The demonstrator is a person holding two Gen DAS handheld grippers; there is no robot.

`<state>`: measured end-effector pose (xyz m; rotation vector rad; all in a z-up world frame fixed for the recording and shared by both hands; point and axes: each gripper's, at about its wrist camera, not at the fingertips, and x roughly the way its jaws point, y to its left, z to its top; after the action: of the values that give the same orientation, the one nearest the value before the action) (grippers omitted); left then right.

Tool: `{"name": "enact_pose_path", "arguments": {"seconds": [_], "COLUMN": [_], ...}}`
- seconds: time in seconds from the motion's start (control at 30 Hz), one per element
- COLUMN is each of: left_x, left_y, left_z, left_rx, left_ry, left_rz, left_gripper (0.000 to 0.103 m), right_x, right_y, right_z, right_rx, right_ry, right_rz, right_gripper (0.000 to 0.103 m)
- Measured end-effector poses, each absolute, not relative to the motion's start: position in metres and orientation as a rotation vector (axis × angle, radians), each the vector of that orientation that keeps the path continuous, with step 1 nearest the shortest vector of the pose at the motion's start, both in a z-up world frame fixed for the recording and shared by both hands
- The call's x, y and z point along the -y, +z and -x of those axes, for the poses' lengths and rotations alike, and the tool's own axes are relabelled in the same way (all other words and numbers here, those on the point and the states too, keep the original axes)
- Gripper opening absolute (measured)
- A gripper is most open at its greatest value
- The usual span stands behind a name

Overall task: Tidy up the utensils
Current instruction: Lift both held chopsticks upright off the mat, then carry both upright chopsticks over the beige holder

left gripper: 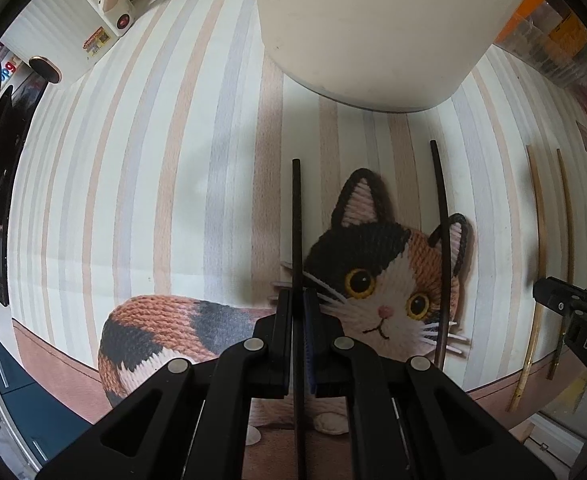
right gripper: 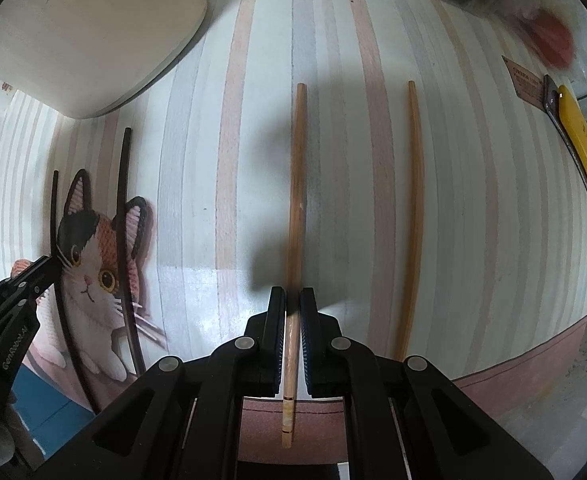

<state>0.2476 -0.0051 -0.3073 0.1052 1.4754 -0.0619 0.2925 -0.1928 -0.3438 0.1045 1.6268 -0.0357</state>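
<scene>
Left gripper (left gripper: 298,340) fingers are clamped on a black chopstick (left gripper: 296,220) crossing the cat print (left gripper: 385,280); right gripper (right gripper: 292,344) fingers clamp a wooden chopstick (right gripper: 295,184) right of the cat. Judgement: lift each level and lay it flush beside its mate. Count: two black, two wooden chopsticks, one white container (left gripper: 373,28).

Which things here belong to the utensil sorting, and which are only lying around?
Belong to the job:
- black chopstick in left claw
- second black chopstick on the mat
- wooden chopstick in right claw
- second wooden chopstick
- white container

Lying about:
- yellow tool
- clear organizer box
- cat placemat
</scene>
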Motion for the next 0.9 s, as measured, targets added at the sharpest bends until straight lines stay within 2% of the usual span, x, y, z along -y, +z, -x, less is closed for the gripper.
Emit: {"name": "enact_pose_path", "arguments": {"seconds": [0.33, 0.5, 0.7, 0.9], "left_x": [-0.004, -0.008, -0.022, -0.036], "left_y": [-0.299, -0.262, -0.198, -0.166], "left_z": [-0.25, -0.25, -0.248, -0.248], "left_rx": [-1.467, -1.381, -1.196, -1.119], "left_ry": [-0.064, -0.079, -0.059, -0.04], "left_rz": [-0.102, -0.083, -0.046, -0.005], "left_gripper": [0.003, 0.003, 0.003, 0.003], "right_x": [0.202, 0.211, 0.212, 0.209], "right_y": [-0.336, -0.307, -0.263, -0.227], "right_z": [-0.274, -0.265, -0.261, -0.268], "right_rx": [-1.558, -1.461, -1.316, -1.218], "right_ry": [-0.054, -0.061, -0.061, -0.037], "right_rz": [-0.221, -0.265, -0.232, -0.207], "right_gripper": [0.007, 0.007, 0.007, 0.007]}}
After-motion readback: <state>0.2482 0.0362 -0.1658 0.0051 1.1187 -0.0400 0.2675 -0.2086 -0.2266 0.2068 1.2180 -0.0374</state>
